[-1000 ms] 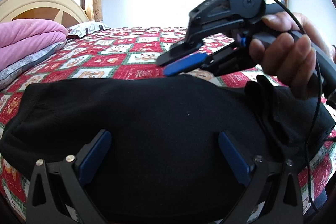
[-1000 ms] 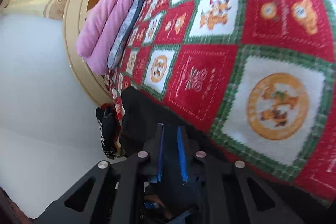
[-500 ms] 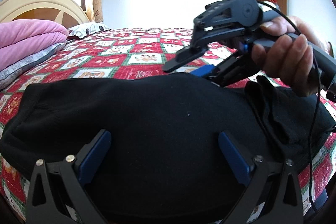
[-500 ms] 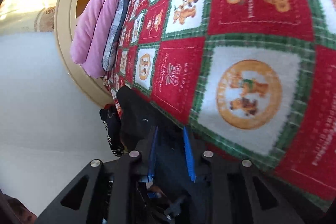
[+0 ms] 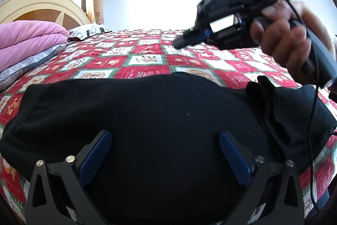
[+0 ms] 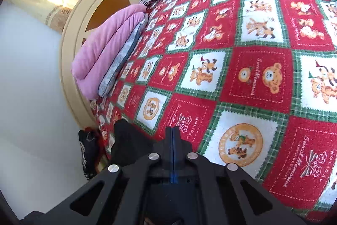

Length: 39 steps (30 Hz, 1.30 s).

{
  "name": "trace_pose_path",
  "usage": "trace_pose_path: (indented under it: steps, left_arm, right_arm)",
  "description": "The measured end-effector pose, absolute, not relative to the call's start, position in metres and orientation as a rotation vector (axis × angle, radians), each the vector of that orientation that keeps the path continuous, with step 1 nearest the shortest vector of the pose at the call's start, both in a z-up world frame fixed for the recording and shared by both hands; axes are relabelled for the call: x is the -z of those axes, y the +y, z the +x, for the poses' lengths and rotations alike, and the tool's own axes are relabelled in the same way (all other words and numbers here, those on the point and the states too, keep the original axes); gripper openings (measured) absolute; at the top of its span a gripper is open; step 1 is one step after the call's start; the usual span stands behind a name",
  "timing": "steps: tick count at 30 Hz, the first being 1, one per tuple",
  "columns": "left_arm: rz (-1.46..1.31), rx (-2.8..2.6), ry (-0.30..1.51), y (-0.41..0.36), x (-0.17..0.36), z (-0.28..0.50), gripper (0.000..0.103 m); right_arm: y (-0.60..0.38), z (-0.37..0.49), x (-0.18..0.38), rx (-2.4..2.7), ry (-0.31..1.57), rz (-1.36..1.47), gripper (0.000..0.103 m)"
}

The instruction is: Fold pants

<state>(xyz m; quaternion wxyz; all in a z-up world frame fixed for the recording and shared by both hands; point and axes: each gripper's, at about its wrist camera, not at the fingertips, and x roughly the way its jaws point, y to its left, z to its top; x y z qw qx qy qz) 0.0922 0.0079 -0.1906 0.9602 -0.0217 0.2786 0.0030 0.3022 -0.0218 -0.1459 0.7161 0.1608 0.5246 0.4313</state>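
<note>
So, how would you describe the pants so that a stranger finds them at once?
Look at the bed with the red checked quilt. The pants lie at its near edge, far from the pink blanket by the headboard. They are the only plain black cloth there.

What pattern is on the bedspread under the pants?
The bedspread is a red and white checked patchwork with green borders and cartoon bears, clearest in the right wrist view.
</note>
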Motion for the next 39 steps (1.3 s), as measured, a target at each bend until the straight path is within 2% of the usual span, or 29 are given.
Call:
trace_pose_path:
  steps: [6,7,8,9,14,17,18,19,22,26,33,36,38,39]
  left_arm:
    - [-0.044,-0.007,0.565,0.008,0.19,0.091,0.103]
    - [-0.044,-0.008,0.565,0.009,0.19,0.092,0.103]
    - [-0.044,-0.008,0.566,0.009,0.19,0.092,0.103]
    - [-0.044,-0.008,0.566,0.009,0.191,0.092,0.103]
    - [-0.044,-0.007,0.563,0.009,0.191,0.092,0.103]
    - [-0.044,-0.007,0.56,0.009,0.192,0.092,0.103]
    - [-0.044,-0.007,0.56,0.008,0.191,0.092,0.103]
    - [-0.043,-0.007,0.559,0.008,0.192,0.092,0.103]
    - [-0.042,-0.009,0.556,0.008,0.192,0.092,0.103]
    - [-0.04,-0.013,0.548,0.007,0.193,0.091,0.103]
    - [-0.034,-0.017,0.535,0.006,0.193,0.09,0.103]
    - [-0.049,-0.003,0.537,0.008,0.192,0.088,0.103]
    - [-0.075,0.01,0.55,0.012,0.187,0.087,0.103]
    - [-0.095,0.014,0.552,0.014,0.185,0.087,0.103]
  right_arm:
    - [-0.019,0.282,0.146,-0.959,1.184,0.272,0.002]
    - [-0.019,0.278,0.147,-0.95,1.19,0.265,0.009]
    - [-0.018,0.272,0.149,-0.943,1.199,0.248,0.021]
    - [-0.017,0.269,0.152,-0.936,1.21,0.231,0.026]
    - [-0.013,0.268,0.168,-0.893,1.261,0.201,0.033]
    - [-0.012,0.272,0.177,-0.906,1.279,0.242,0.032]
    - [-0.012,0.274,0.18,-0.91,1.295,0.268,0.028]
    - [-0.012,0.275,0.182,-0.92,1.303,0.291,0.006]
    - [-0.014,0.274,0.178,-0.961,1.289,0.346,0.006]
    - [-0.018,0.269,0.152,-0.942,1.166,0.315,0.005]
    - [-0.005,0.27,0.178,-0.816,1.177,0.187,0.005]
    - [-0.005,0.27,0.173,-0.839,1.177,0.178,0.014]
    - [-0.009,0.266,0.165,-0.807,1.164,0.138,0.048]
    - [-0.015,0.258,0.155,-0.799,1.131,0.117,0.051]
